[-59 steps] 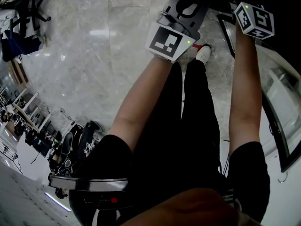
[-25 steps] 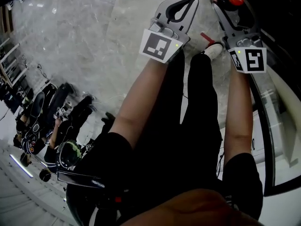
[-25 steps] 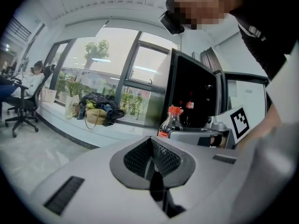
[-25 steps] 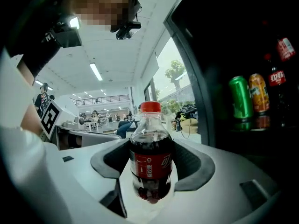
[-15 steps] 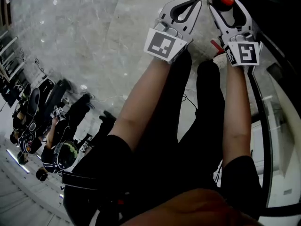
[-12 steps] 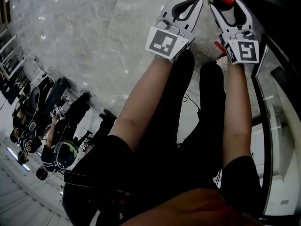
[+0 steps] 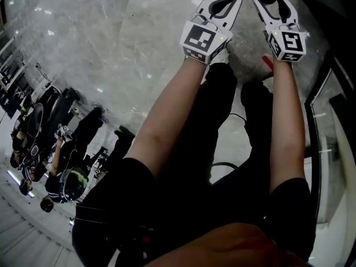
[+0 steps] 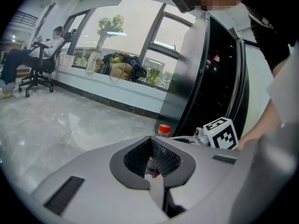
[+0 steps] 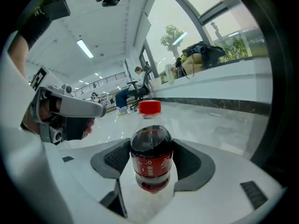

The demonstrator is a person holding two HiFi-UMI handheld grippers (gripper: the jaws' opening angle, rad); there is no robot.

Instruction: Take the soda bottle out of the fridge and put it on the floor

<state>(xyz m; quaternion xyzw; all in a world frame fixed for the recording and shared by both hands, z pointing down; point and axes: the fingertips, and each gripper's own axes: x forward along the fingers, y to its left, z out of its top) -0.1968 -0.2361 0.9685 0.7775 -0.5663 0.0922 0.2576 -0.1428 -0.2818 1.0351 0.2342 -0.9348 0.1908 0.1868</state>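
Our right gripper (image 9: 152, 157) clasps the red-capped clear plastic soda bottle (image 9: 150, 141) above the grey marble floor (image 7: 111, 49); our left gripper (image 8: 152, 155) is clenched, empty. We should next lower it upright onto that floor, then let go.

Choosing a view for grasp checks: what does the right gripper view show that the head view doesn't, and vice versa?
Right gripper view only: the soda bottle with its dark body and red label, clamped between the jaws of the right hand-held gripper; windows and a seated person behind. Head view only: the person's legs and the right gripper's marker cube. Both: the bottle's red cap and the left hand-held gripper.
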